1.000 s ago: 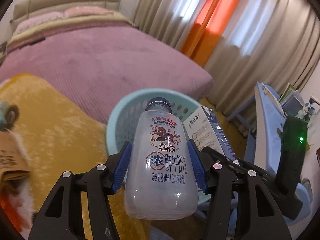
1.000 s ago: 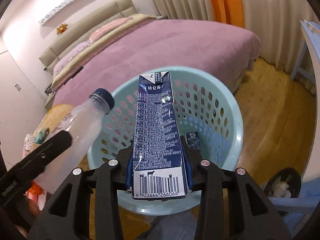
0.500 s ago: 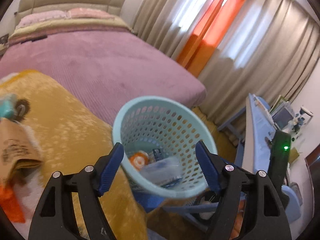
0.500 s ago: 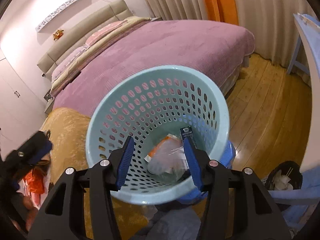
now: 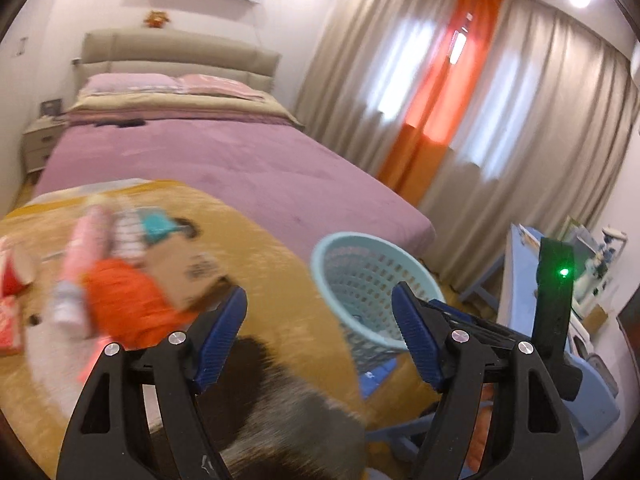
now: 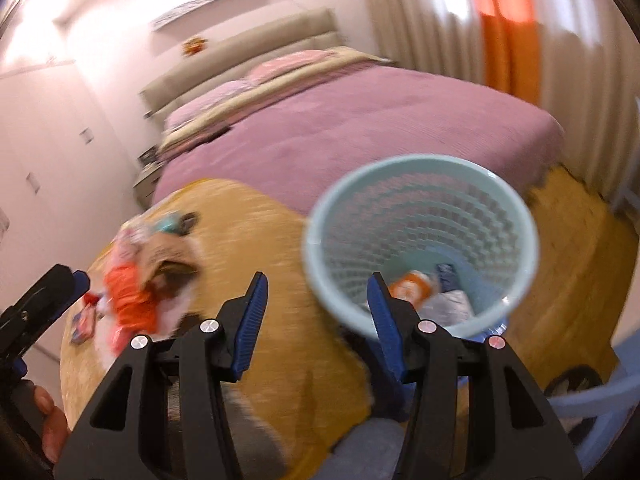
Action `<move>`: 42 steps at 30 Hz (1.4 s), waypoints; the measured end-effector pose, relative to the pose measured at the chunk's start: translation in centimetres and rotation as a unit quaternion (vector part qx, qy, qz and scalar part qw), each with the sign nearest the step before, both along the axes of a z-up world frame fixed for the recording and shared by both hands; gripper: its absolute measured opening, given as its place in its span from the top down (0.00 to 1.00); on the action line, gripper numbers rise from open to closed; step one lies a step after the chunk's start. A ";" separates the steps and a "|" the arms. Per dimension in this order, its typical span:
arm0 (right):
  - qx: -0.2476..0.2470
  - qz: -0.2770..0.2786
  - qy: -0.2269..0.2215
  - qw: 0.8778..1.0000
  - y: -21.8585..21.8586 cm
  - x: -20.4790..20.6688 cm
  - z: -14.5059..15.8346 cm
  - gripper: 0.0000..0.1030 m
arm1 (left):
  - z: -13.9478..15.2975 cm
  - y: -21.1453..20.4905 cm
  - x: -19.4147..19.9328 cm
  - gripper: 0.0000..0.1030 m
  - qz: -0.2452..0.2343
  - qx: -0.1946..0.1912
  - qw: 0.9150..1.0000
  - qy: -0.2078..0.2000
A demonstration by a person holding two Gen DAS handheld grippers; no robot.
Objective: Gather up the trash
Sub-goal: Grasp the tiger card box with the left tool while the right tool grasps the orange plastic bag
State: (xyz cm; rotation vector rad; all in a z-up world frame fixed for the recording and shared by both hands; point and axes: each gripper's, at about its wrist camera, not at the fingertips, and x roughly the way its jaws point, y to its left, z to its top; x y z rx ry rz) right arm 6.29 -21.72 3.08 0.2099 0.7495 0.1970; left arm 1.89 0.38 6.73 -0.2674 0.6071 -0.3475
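Bedroom with a purple bed point(image 5: 240, 160) behind, and nearest me a surface draped in a mustard-yellow blanket point(image 5: 272, 264). Toward its left edge I see the remaining trash pile point(image 5: 132, 280): a pink bottle point(image 5: 80, 264), an orange wrapper point(image 5: 124, 304), a brown paper bag point(image 5: 188, 276) and a teal scrap, all blurred. My left gripper point(image 5: 320, 336) hangs over the blanket's middle, spread wide and carrying nothing. My right gripper point(image 6: 316, 316) is likewise released and empty, its right finger in front of the basket. Off the blanket's right edge stands the pale blue basket point(image 6: 520, 236), with an orange packet and a clear bottle in the bottom. I judge this the return leg: next I should swing both grippers left to the pile and close on one item each.
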 end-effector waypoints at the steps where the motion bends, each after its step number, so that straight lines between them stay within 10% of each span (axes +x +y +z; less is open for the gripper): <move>1: -0.006 0.014 -0.006 1.000 1.3 -0.1 0.2 0.53 | 0.0 0.9 -0.5 0.29 0.012 0.001 1.000 -0.001; 10: -0.033 0.144 -0.055 0.988 12.8 0.2 0.8 0.53 | -1.8 13.0 -3.3 0.21 0.160 0.032 0.986 0.031; 19: -0.068 0.214 -0.039 0.974 21.0 2.7 -1.7 0.42 | -5.8 24.3 -2.6 0.17 0.300 0.068 0.944 0.122; 33: -0.130 0.234 -0.012 0.963 24.4 4.6 -5.4 0.36 | -8.8 26.6 -0.2 0.18 0.273 0.038 0.950 0.145; 42: -0.104 0.243 -0.023 0.964 23.2 3.7 -5.1 0.66 | -8.6 21.6 -3.2 0.28 0.177 0.015 0.977 0.115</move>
